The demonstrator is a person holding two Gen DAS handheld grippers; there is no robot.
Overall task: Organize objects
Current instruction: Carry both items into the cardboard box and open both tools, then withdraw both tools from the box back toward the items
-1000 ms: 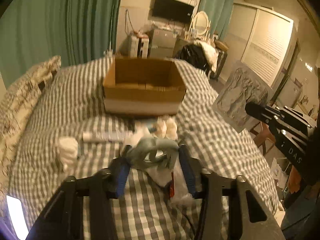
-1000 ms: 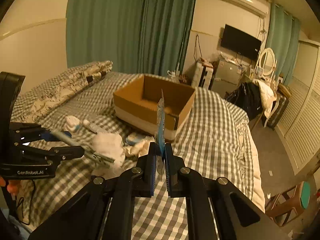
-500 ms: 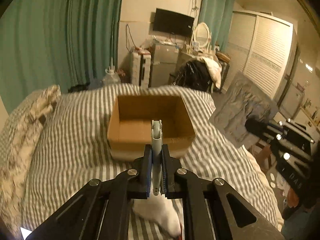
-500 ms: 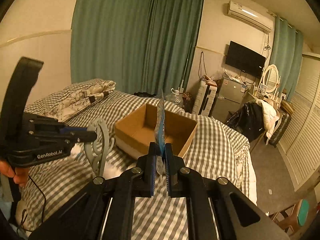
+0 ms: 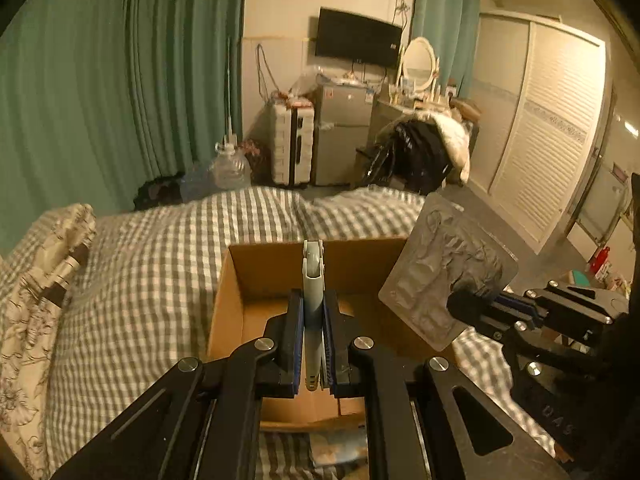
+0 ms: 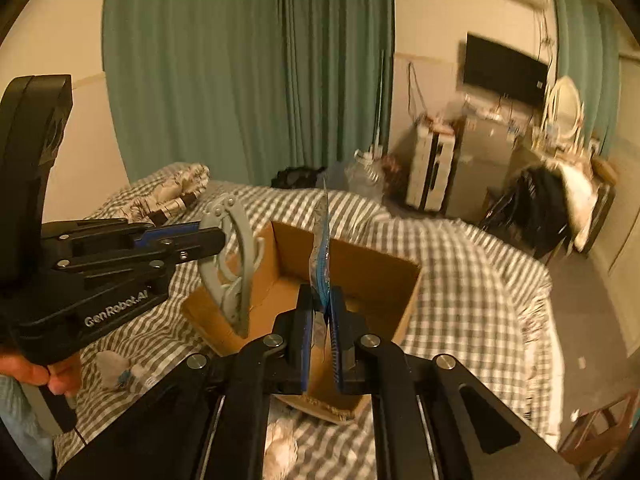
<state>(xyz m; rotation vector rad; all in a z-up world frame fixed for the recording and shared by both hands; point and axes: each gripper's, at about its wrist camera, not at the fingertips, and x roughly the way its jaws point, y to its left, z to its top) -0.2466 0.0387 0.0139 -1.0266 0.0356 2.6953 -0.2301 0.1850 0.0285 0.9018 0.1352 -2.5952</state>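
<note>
Here, going left to right, a patterned pillow (image 5: 44, 280) lies at the left edge of the checked bed (image 5: 140, 280). One open cardboard box (image 5: 256, 276) sits mid-bed; what shows of its floor is bare. Above it the left claw (image 5: 313, 344) is pressed together on one grey plastic clip (image 5: 313, 280), held edge-on and upright between its pads, over the box's near-left part. To the right, the right claw (image 6: 322, 336) pinches one flat blister pack (image 5: 448, 276) by its lower edge; the pack stands upright over the box's right wall. A few small white items (image 6: 120, 372) lie on the bed beside the box.
</note>
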